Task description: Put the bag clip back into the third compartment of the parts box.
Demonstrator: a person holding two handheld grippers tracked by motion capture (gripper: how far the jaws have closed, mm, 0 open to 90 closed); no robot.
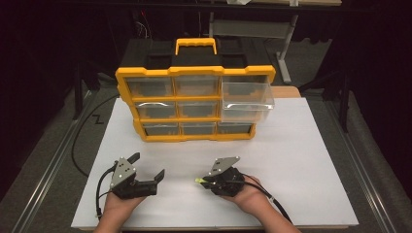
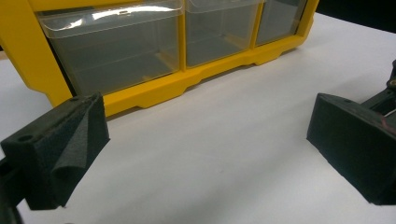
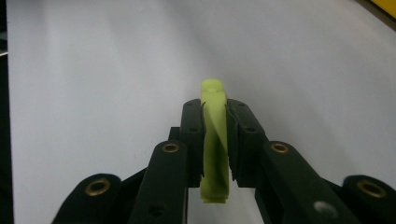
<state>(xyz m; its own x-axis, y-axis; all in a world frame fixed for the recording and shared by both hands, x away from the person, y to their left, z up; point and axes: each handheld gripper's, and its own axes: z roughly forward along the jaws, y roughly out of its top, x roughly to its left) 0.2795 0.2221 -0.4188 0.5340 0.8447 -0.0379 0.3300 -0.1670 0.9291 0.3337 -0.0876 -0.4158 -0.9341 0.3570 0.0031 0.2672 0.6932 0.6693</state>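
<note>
Now, right tool clamps lime piece, left tool agape — organizer beyond

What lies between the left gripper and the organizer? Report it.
Nothing: bare white table separates the left gripper from the organizer, seen in the high and left gripper views.

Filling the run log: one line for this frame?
left gripper: open, empty | right gripper: shut on green piece | organizer: top-right drawer pulled out

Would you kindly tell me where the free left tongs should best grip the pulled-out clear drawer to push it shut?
Probably the drawer's front wall, at its top lip, approached from the person's side. It juts forward from the yellow organizer's right column, so that face is exposed. The left tongs are open; the right tongs hold a green piece.
</note>
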